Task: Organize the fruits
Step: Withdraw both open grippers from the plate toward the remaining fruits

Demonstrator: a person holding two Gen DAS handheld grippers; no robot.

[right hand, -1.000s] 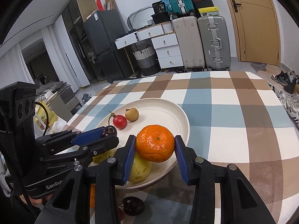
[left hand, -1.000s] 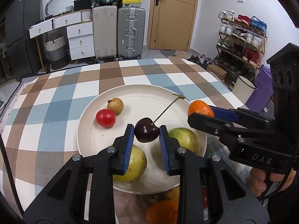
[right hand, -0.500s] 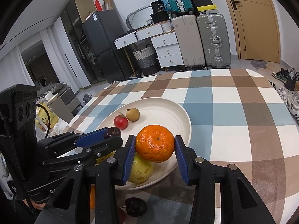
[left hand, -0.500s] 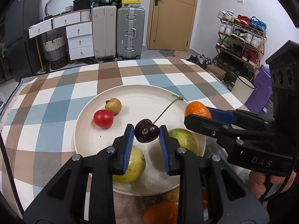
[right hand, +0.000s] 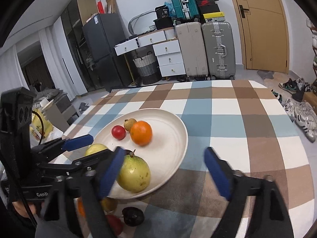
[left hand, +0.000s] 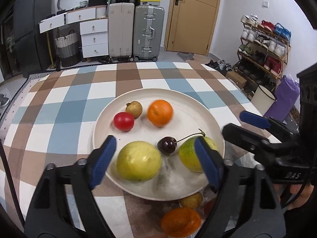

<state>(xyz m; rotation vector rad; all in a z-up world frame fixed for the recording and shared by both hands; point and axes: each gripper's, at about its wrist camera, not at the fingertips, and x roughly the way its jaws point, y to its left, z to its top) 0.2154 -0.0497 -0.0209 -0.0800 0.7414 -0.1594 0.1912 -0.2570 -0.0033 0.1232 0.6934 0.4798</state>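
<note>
The left gripper [left hand: 153, 156] hangs with its jaws spread wide and empty over the near rim of the cream plate [left hand: 190, 103], a yellow-green fruit [left hand: 138, 163] and a dark cherry [left hand: 167, 145] lying between its blue pads. Beyond them a red tomato [left hand: 123, 121], a small brown fruit [left hand: 134, 109] and the orange [left hand: 160, 113] rest on the plate, the orange slightly blurred. The right gripper [right hand: 164, 175] is likewise wide open, holding nothing, with a green fruit [right hand: 133, 173] just beside its left pad
</note>
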